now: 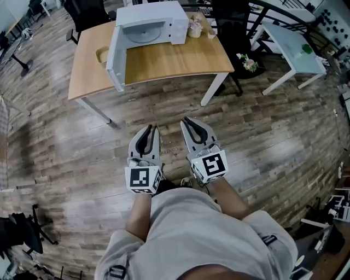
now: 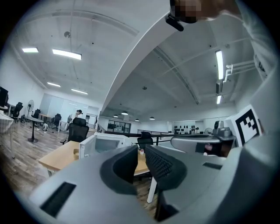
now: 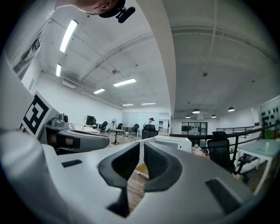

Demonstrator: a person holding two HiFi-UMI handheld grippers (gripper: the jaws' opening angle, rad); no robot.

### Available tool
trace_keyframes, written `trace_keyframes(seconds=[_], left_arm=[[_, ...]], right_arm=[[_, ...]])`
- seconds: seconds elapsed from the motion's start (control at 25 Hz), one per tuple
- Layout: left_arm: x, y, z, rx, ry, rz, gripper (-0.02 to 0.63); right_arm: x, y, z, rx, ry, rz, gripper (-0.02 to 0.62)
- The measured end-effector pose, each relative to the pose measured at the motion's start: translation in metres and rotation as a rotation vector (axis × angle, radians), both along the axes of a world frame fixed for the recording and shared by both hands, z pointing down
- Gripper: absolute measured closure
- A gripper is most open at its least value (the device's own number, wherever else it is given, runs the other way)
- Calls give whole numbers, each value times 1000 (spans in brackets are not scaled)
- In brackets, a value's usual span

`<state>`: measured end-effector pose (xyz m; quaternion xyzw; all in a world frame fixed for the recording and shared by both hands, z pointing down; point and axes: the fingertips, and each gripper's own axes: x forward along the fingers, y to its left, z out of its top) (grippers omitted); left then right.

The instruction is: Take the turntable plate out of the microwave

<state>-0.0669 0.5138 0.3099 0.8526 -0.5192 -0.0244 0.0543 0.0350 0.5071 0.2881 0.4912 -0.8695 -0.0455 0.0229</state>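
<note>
Currently your left gripper [image 1: 150,129] has its dark ribbed jaws parted by a narrow gap, and nothing sits between them; through that gap you see only floor and a table leg. Your right gripper [image 1: 187,121] has its jaws closer together, with just a thin slit left between the pads, and it is empty too. You hold both grippers level, side by side in front of your body and pointing forward, each with its black-and-white marker cube [image 1: 144,180] at the rear above your wrist. Below them lies the brown wood-plank floor [image 1: 257,142]. The round pale turntable plate [image 1: 143,35] is well apart from both pairs of jaws. It lies flat on the floor of the white microwave [image 1: 164,15], inside the open cavity. The microwave's white door [image 1: 115,59] is swung fully out towards you, on the left side in the head view. The microwave stands at the far part of a light wooden table with white legs [image 1: 169,61], and bare table top lies between it and the near edge. Just to the right of the microwave stands a small pale pot of flowers [image 1: 194,28]. Further right, apart from the wooden table, is a white table [image 1: 289,44].
</note>
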Motion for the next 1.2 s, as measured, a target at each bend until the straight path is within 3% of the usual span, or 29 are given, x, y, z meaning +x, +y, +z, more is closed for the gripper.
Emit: trace_keyframes(seconds=[0.28, 0.6, 0.88, 1.2], left_arm=[[-24, -42, 13, -43, 1, 62, 540], [-18, -82, 33, -77, 10, 97, 541], [-3, -163, 34, -79, -16, 75, 541], [12, -260, 25, -110, -46, 2, 541]], right_arm=[[-18, -38, 12, -23, -4, 76, 554], [-16, -78, 31, -59, 0, 101, 554], [-6, -166, 26, -24, -32, 53, 554], [8, -268, 22, -48, -58, -39, 554]])
